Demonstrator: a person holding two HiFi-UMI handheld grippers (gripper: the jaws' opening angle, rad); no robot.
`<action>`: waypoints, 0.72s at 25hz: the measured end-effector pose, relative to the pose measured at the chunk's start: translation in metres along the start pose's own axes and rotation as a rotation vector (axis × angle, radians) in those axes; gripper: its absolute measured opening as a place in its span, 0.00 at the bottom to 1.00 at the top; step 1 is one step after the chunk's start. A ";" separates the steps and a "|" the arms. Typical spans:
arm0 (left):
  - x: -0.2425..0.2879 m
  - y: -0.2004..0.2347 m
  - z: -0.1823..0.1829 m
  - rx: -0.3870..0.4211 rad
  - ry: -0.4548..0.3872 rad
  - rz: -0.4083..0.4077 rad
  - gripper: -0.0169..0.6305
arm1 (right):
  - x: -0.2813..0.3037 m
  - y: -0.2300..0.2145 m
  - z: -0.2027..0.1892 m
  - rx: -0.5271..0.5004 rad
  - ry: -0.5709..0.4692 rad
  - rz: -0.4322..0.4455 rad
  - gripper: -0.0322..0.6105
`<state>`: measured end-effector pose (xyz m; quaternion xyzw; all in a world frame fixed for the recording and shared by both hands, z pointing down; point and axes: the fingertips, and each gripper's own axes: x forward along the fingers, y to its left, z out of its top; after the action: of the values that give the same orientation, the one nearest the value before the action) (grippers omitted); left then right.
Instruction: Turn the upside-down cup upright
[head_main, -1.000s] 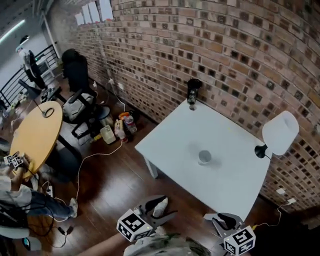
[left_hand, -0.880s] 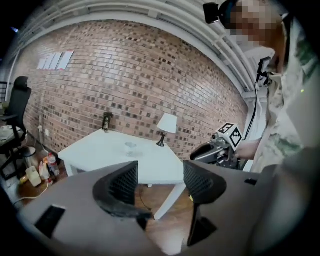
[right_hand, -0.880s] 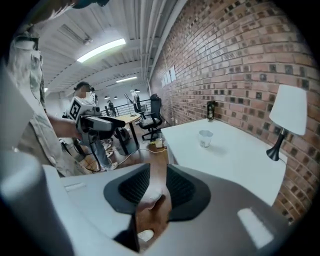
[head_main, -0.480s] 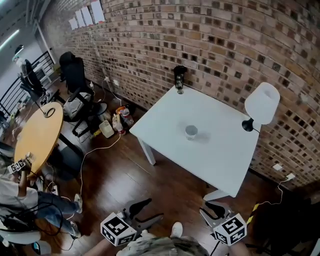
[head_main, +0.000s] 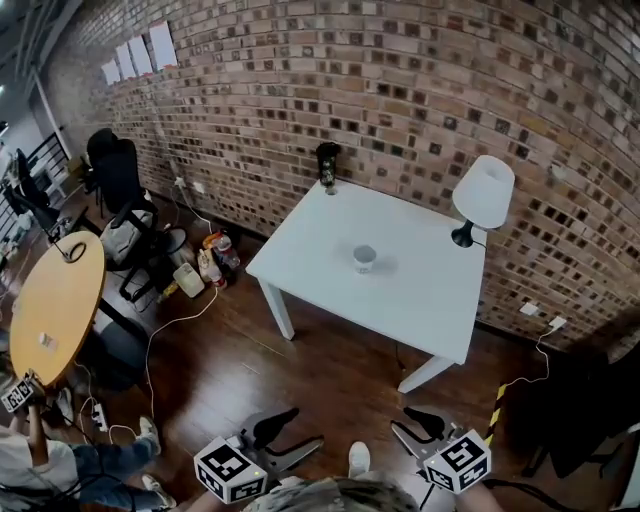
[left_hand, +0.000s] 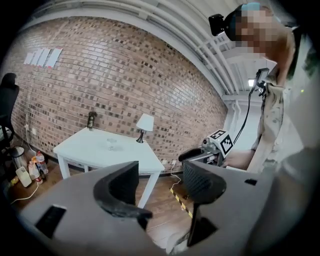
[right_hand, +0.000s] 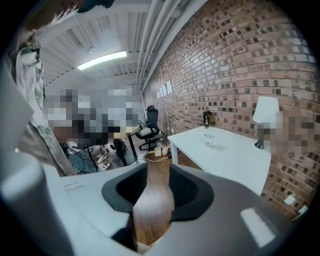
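Cup – small and pale – stands alone near the middle of the white bench, well apart from both grippers; at this size it cannot be told which way up it sits.

A brick wall runs along the far side of the room, with a few paper sheets pinned at its far left. Dark wooden floor fills the near ground. The bench stands against the wall, one corner towards the left. A round wooden table lies well to the left, and a black office chair sits between it and the wall.

On the bench, a white-shaded lamp stands at the far right corner, and a small dark object (too small to identify) at the far left corner. Bottles and cables lie on the floor just left of the bench.

At the near edge, the left gripper has its fingers spread wide with nothing between them. The right gripper has its fingers parted by a narrower gap – only floor shows through it.
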<state>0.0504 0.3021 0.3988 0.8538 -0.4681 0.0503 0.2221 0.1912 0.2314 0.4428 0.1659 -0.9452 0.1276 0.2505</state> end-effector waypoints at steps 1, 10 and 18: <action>-0.013 0.001 -0.002 0.001 -0.008 0.001 0.46 | 0.000 0.012 0.005 -0.003 -0.011 -0.007 0.26; -0.129 0.003 -0.048 0.027 0.010 0.016 0.45 | 0.004 0.127 0.029 -0.069 -0.062 -0.058 0.26; -0.186 -0.001 -0.066 -0.019 -0.017 0.038 0.45 | 0.017 0.200 0.023 -0.108 -0.026 -0.004 0.26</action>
<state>-0.0445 0.4755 0.4029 0.8429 -0.4868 0.0430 0.2253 0.0925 0.4019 0.4009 0.1558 -0.9536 0.0735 0.2471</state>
